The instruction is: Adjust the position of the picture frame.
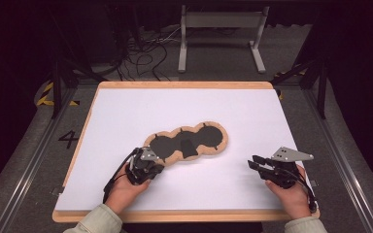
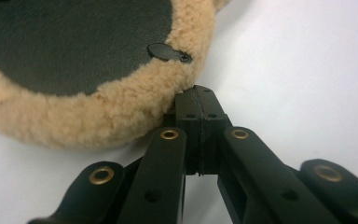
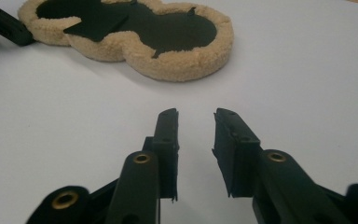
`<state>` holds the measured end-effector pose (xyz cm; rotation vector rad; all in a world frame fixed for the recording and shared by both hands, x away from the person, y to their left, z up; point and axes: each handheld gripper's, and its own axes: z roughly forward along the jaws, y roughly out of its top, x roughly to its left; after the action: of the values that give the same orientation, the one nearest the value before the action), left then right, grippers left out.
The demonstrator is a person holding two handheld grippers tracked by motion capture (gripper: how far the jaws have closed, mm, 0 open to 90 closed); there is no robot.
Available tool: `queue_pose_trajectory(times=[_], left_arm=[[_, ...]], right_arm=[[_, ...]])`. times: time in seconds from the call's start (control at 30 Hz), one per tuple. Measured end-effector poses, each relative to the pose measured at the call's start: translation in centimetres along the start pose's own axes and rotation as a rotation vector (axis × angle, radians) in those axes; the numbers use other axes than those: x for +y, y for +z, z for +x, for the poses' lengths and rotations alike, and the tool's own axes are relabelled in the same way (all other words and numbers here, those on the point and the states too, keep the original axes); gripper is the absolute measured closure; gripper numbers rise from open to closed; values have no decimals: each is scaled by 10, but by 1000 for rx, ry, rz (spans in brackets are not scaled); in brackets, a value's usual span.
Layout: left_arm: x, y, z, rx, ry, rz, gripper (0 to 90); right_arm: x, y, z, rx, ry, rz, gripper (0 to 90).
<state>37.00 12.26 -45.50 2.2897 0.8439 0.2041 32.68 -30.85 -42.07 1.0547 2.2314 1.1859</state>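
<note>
A tan fleece pad (image 1: 222,141) with three round black recesses lies mid-table; a loose black flap (image 1: 188,148) sits folded in its middle recess. My left gripper (image 1: 161,161) is shut, its tip touching the fleece rim (image 2: 121,107) at the pad's left end, with nothing visible between the jaws (image 2: 196,95). A small black tab (image 2: 165,52) lies on the rim just beyond the tip. My right gripper (image 1: 251,163) rests low on the white surface to the right of the pad (image 3: 186,65), apart from it, open (image 3: 196,116) with nothing between its jaws.
The white table top has a wooden rim (image 1: 184,85). Beyond the far edge stand a grey metal frame (image 1: 221,22) and loose cables (image 1: 145,53) on the floor. The left gripper (image 3: 4,25) shows far off in the right gripper view.
</note>
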Motion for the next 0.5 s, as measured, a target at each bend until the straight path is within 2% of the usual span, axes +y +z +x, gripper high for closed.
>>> queue_pose_trajectory(times=[0.1, 0.27, 0.37, 0.5], left_arm=[[-2, -1, 1, -15, -8, -11, 856], [-5, -9, 1, -30, 0, -33, 796], [-10, -16, 3, -39, -12, -61, 733], [-15, -27, 8, -21, -34, -104, 669]], right_arm=[[1, 1, 1, 12, -8, 9, 785], [9, 4, 4, 33, -9, 43, 881], [18, 9, 6, 43, -25, 65, 892], [37, 21, 6, 70, -56, 106, 900]])
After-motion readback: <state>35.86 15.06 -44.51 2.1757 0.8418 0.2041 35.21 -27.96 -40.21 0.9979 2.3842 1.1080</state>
